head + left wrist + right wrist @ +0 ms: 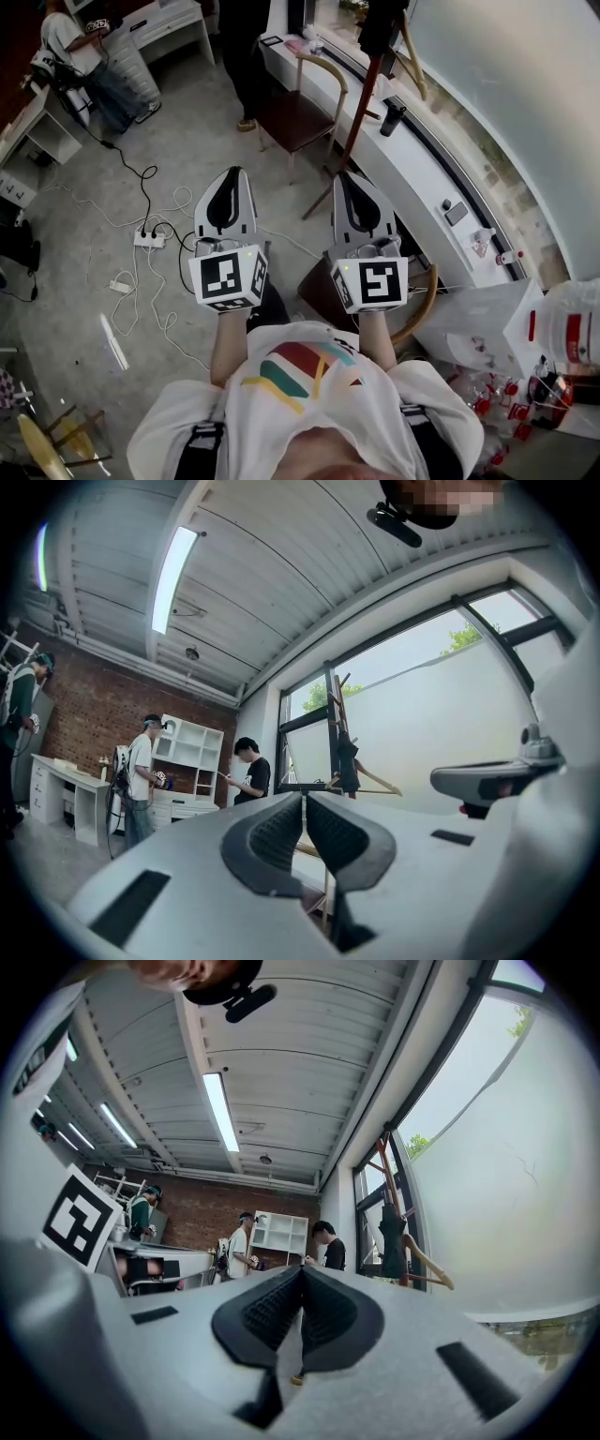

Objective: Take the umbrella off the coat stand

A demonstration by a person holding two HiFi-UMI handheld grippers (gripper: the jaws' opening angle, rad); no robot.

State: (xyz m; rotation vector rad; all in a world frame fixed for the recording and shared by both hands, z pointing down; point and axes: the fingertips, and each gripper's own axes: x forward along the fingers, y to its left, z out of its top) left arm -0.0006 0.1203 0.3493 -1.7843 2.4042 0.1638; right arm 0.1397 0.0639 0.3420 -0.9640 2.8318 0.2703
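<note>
Right tool (pixel 302 1271), closed, points toward the umbrella (pixel 391 1241) well ahead.

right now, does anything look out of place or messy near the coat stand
Loose cables and a power strip sprawl across the floor at the head view's left, a likely trip hazard. The coat stand looks upright, with the dark umbrella hanging on it.

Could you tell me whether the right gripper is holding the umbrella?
No, the right gripper is shut and empty, and the umbrella hangs on the coat stand.
</note>
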